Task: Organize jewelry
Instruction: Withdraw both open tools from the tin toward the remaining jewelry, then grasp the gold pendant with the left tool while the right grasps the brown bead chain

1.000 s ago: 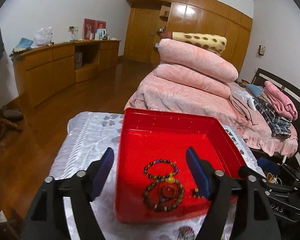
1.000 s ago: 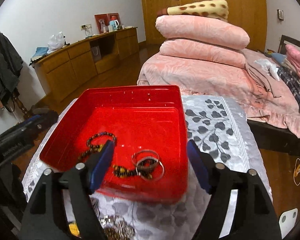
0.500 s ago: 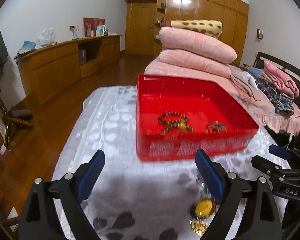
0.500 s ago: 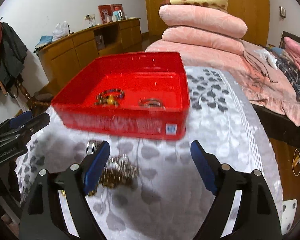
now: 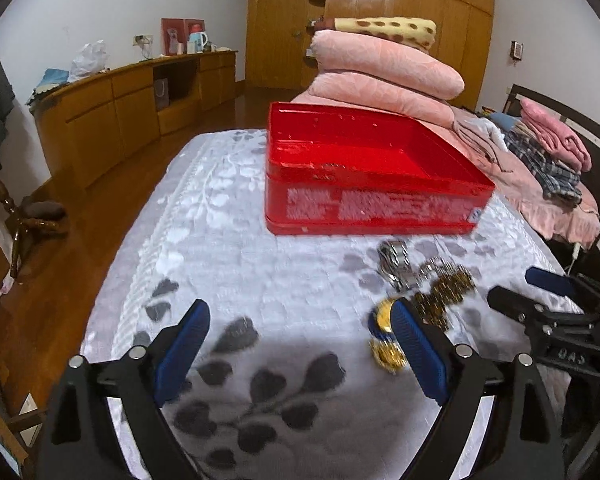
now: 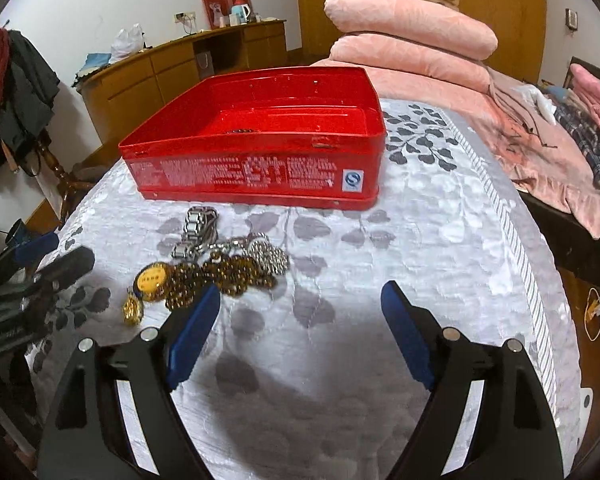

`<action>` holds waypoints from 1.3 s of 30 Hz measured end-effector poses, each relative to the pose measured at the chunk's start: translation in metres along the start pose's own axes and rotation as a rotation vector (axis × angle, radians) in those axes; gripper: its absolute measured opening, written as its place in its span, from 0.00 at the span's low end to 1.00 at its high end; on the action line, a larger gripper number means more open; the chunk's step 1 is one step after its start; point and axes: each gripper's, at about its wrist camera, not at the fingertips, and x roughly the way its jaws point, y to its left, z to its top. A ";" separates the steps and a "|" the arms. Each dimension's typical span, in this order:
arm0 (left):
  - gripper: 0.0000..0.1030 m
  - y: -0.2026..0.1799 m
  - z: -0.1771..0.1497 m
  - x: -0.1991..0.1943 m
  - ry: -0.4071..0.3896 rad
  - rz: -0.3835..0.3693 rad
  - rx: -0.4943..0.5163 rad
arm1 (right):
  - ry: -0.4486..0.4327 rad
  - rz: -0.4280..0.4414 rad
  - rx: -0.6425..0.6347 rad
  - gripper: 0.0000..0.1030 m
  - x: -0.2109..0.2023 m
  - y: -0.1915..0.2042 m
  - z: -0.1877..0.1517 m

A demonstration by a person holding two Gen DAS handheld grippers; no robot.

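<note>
A red tin box (image 6: 260, 168) stands open on the grey leaf-patterned cloth, also in the left wrist view (image 5: 364, 184). A pile of jewelry (image 6: 220, 268) lies in front of it: a silver link bracelet (image 6: 198, 230), brown beads, a gold medallion (image 6: 152, 282). The pile shows in the left wrist view (image 5: 424, 288). My right gripper (image 6: 300, 320) is open and empty, low over the cloth, just right of the pile. My left gripper (image 5: 300, 336) is open and empty, left of the pile. Each gripper shows at the edge of the other's view.
The cloth-covered table (image 6: 440, 260) drops off at the right to a wooden floor. A bed with pink quilts (image 6: 412, 32) lies behind the box. A wooden cabinet (image 5: 132, 108) runs along the left wall.
Both grippers pulled back and down from above the box to the table's near side. The box contents dropped out of sight and the loose jewelry pile came into view.
</note>
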 end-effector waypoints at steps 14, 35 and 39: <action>0.67 -0.030 -0.018 0.022 0.113 -0.059 0.044 | -0.016 -0.004 0.023 0.78 -0.012 -0.012 -0.006; 0.24 -0.010 -0.013 0.017 0.068 -0.084 0.006 | -0.002 0.027 -0.002 0.78 -0.006 0.002 -0.005; 0.24 0.007 -0.008 0.015 0.052 -0.052 -0.024 | 0.007 0.053 -0.015 0.78 -0.002 0.010 -0.004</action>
